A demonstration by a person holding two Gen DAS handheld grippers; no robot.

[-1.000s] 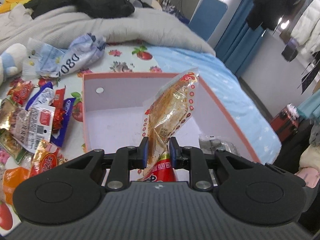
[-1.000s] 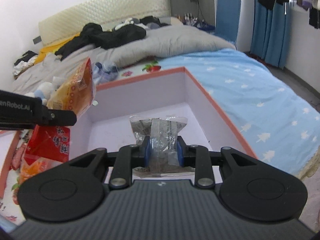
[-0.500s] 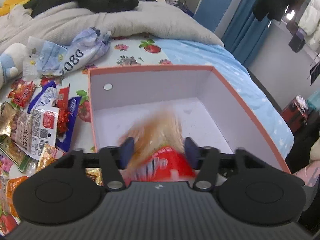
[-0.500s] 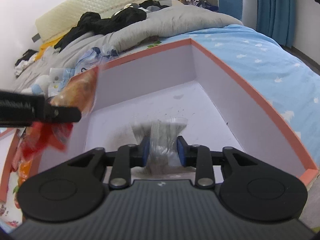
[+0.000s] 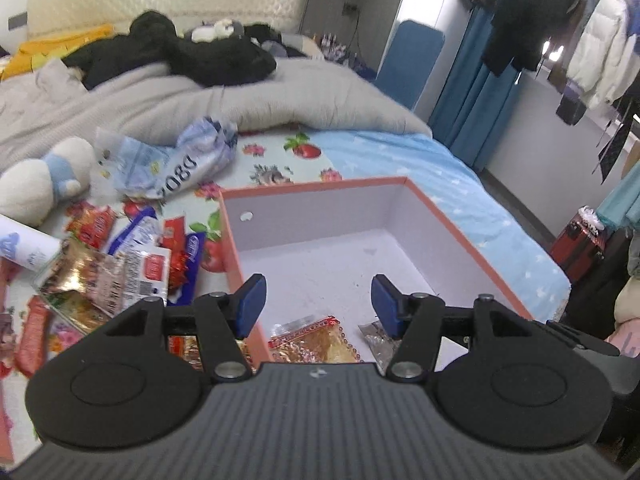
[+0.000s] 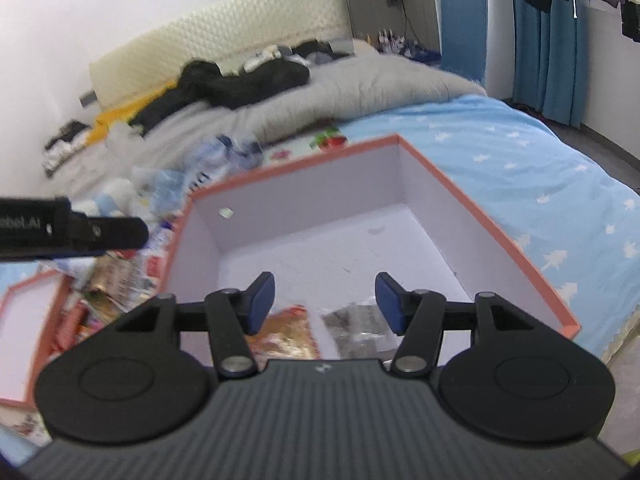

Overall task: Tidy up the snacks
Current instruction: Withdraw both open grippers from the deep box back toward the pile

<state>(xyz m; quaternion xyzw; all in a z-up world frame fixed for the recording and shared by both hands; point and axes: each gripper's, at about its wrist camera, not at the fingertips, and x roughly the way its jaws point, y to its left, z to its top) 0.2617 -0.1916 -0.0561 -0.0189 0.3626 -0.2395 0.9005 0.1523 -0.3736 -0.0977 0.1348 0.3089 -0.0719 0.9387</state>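
An open orange-rimmed box [image 5: 456,224] with a pale lilac inside stands on the bed; it also shows in the right wrist view [image 6: 492,220]. An orange snack packet [image 5: 316,340] and a grey clear packet [image 5: 376,340] lie on its floor at the near end; both also show in the right wrist view, the orange packet [image 6: 288,338] and the grey packet [image 6: 360,328]. My left gripper [image 5: 318,306] is open and empty above them. My right gripper [image 6: 325,304] is open and empty above them too. A pile of snack packets [image 5: 116,264] lies left of the box.
A crumpled blue-white bag [image 5: 180,160], a plush toy [image 5: 40,180] and a white tube [image 5: 24,244] lie beyond the pile. A grey duvet [image 5: 200,96] with black clothes covers the far bed. The box lid [image 6: 28,320] lies at left. A red suitcase [image 5: 580,240] stands on the floor.
Both grippers have opened and let go: the orange packet and the grey packet now lie in the box. Both grippers have lifted and pulled back a little.
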